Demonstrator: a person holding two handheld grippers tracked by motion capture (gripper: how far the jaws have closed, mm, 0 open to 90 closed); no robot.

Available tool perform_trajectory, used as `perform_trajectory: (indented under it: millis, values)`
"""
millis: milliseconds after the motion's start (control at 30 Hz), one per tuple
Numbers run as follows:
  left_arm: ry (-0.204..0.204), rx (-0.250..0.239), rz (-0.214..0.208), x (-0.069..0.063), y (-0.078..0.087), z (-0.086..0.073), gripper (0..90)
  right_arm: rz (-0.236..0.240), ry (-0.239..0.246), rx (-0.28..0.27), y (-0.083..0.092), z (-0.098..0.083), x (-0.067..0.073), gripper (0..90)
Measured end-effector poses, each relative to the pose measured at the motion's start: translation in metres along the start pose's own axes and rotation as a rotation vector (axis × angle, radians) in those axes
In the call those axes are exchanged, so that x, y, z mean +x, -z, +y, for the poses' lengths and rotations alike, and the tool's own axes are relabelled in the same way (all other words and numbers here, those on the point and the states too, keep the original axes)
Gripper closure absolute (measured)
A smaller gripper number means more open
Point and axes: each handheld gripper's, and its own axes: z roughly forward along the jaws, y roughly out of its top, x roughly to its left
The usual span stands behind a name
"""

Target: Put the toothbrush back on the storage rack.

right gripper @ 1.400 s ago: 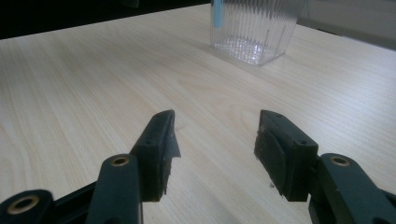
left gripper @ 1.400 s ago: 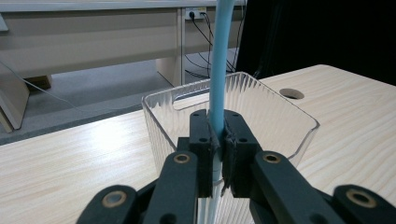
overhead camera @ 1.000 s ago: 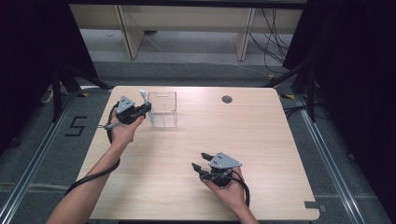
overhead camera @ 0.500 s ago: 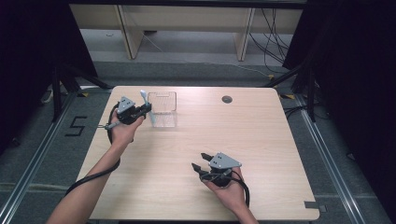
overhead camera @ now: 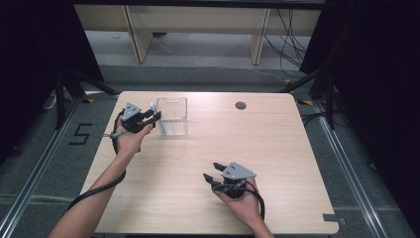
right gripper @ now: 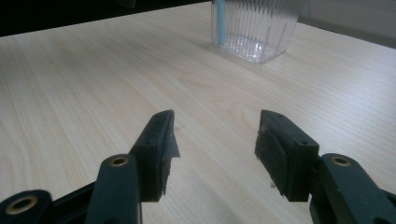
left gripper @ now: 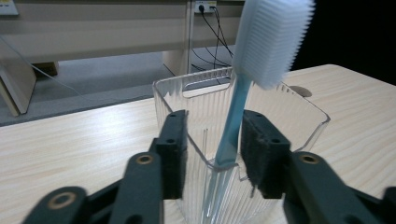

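A toothbrush with a light blue handle and a white bristle head stands tilted in a clear ribbed container, leaning on its near corner. My left gripper is at that corner, and its jaws have just been opening. The handle stands between the pads with a small gap on each side. In the high view the left gripper is at the left edge of the container, with the toothbrush rising beside it. My right gripper hovers open over the near table with nothing in it.
The light wooden table has a round cable hole at the back. Dark floor and black curtains surround it, and wooden furniture legs stand beyond the far edge. From the right gripper view the container is far ahead.
The left gripper's jaws look slightly wider apart around the toothbrush handle than before. Neither hand has shifted, and the toothbrush stays in the container.
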Motion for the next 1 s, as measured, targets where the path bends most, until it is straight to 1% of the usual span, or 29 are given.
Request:
perform_trajectory:
  millis: [33, 67, 200, 267, 300, 333, 400, 433, 467, 500, 533, 567, 733, 867, 900, 933, 1000]
  values:
    - [0.000, 0.000, 0.000, 0.000, 0.000, 0.000, 56.3, 0.000, 0.000, 0.000, 0.000, 0.000, 0.000, 47.0]
    - [0.007, 0.002, 0.004, 0.000, 0.001, -0.001, 56.3, -0.001, 0.001, 0.000, 0.000, 0.000, 0.000, 47.0]
    - [0.021, -0.004, 0.007, 0.001, 0.007, 0.000, 46.2, -0.002, 0.002, 0.000, 0.000, 0.000, 0.000, 47.0]
    - [0.025, -0.003, 0.007, 0.001, 0.008, 0.000, 44.5, -0.001, 0.001, 0.001, 0.000, 0.000, 0.000, 47.0]
    - [0.032, 0.000, 0.006, 0.001, 0.009, 0.000, 42.9, -0.009, 0.018, -0.003, 0.000, 0.000, -0.001, 47.0]
    - [0.035, 0.002, 0.007, 0.001, 0.010, 0.000, 41.6, -0.009, 0.018, -0.003, 0.000, 0.000, -0.001, 46.9]
    - [0.035, 0.012, 0.009, 0.001, 0.012, -0.001, 38.7, -0.010, 0.017, -0.003, 0.000, 0.000, -0.001, 47.0]
    - [0.033, 0.018, 0.009, 0.001, 0.013, -0.002, 37.4, -0.002, 0.001, 0.001, 0.000, 0.000, 0.000, 46.9]
    - [0.033, 0.019, 0.011, 0.000, 0.014, -0.003, 35.1, -0.002, 0.001, 0.001, 0.000, 0.000, 0.000, 46.9]
    - [0.031, 0.023, 0.014, 0.000, 0.015, -0.003, 35.1, -0.002, 0.001, 0.001, 0.000, 0.000, 0.000, 46.9]
    - [0.031, 0.025, 0.017, 0.000, 0.017, -0.004, 34.2, -0.009, 0.012, -0.003, 0.000, 0.000, -0.001, 47.0]
    - [0.029, 0.027, 0.018, 0.000, 0.018, -0.005, 33.7, -0.007, -0.012, -0.005, 0.000, 0.000, 0.001, 46.9]
    - [0.021, 0.035, 0.013, -0.002, 0.026, -0.007, 32.7, -0.008, -0.010, -0.006, 0.000, 0.000, 0.001, 46.9]
    - [0.025, 0.047, 0.002, -0.004, 0.033, -0.010, 32.2, 0.000, 0.008, -0.002, 0.001, 0.000, -0.001, 46.9]
    - [0.026, 0.048, 0.000, -0.005, 0.035, -0.011, 32.1, -0.003, 0.002, -0.006, 0.000, 0.000, 0.000, 46.9]
    - [0.025, 0.049, 0.001, -0.005, 0.036, -0.012, 31.9, -0.007, -0.018, -0.004, 0.000, 0.000, 0.002, 46.9]
    - [0.025, 0.049, 0.001, -0.006, 0.039, -0.013, 31.6, -0.002, -0.020, 0.001, 0.000, 0.000, 0.002, 46.9]
